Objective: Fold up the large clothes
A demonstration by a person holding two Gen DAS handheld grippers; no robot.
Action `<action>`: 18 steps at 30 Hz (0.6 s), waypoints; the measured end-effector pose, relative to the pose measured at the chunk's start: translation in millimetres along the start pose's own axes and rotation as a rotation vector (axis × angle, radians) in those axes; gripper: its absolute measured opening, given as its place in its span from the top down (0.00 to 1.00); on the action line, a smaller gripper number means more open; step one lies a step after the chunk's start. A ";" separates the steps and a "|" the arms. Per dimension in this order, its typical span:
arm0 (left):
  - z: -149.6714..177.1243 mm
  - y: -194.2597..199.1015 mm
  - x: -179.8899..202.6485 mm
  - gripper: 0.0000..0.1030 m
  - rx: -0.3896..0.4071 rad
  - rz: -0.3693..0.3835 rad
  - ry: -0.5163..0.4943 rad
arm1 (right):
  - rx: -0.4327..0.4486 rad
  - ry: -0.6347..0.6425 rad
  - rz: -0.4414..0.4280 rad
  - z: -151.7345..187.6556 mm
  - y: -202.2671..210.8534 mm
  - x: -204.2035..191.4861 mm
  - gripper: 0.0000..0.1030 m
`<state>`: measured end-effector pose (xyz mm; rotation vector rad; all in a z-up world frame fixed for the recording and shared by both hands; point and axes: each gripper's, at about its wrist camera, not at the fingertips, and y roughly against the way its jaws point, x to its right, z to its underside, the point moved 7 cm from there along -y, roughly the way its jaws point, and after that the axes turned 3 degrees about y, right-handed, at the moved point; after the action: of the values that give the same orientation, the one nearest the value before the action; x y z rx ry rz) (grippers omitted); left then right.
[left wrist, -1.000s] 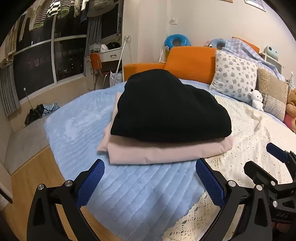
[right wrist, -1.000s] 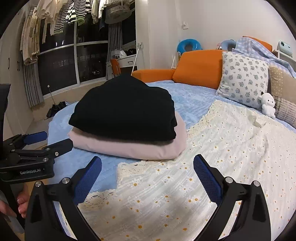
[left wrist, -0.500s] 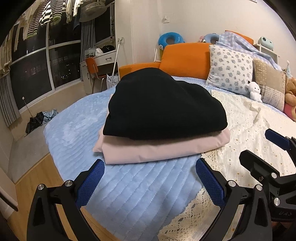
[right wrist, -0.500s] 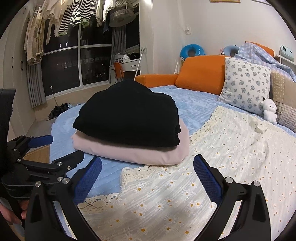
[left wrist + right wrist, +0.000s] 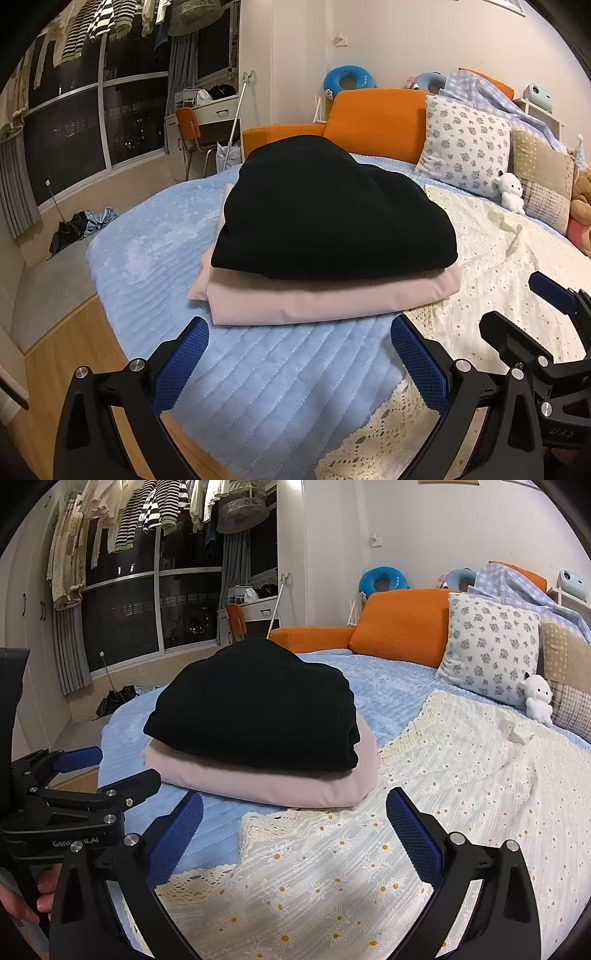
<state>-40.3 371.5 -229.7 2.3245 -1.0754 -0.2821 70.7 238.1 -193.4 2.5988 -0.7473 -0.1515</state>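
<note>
In the left wrist view, the left hand-held gripper (image 5: 299, 354) is hovering wide open and empty before the folded black garment (image 5: 332, 210), which is lying on the folded pink garment (image 5: 332, 299) on the bed (image 5: 147, 251). In the right wrist view, the right hand-held gripper (image 5: 293, 825) is likewise gaping empty over the daisy-print blanket (image 5: 424, 812), just beside that stack.

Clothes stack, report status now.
Left gripper open, empty. Right gripper open, empty. Black garment folded atop pink garment on bed. Nothing in the way.
</note>
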 end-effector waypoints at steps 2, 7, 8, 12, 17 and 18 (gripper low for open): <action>0.2 0.7 0.4 0.03 0.002 -0.003 -0.004 | 0.000 0.000 0.000 -0.1 -0.2 0.1 0.05; -0.5 0.7 -0.2 0.03 0.008 -0.009 -0.006 | 0.001 0.001 0.002 -0.5 -0.3 -0.1 0.05; -0.7 0.3 -0.4 0.03 0.009 -0.010 -0.007 | 0.001 0.002 0.000 -0.6 -0.4 0.1 0.05; -0.1 0.1 -1.3 0.03 0.005 -0.006 -0.002 | 0.001 0.000 0.001 -0.8 -1.2 0.1 0.05; -1.0 1.9 -2.9 0.03 0.017 -0.014 0.001 | 0.010 -0.004 0.002 -1.6 -1.4 0.7 0.05; 0.0 3.4 -2.5 0.03 0.020 -0.016 -0.001 | 0.010 -0.007 0.003 -1.8 -1.9 1.3 0.05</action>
<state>-44.1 371.7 -227.9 2.3517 -1.0654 -0.2799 73.1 239.6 -192.6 2.6082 -0.7558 -0.1561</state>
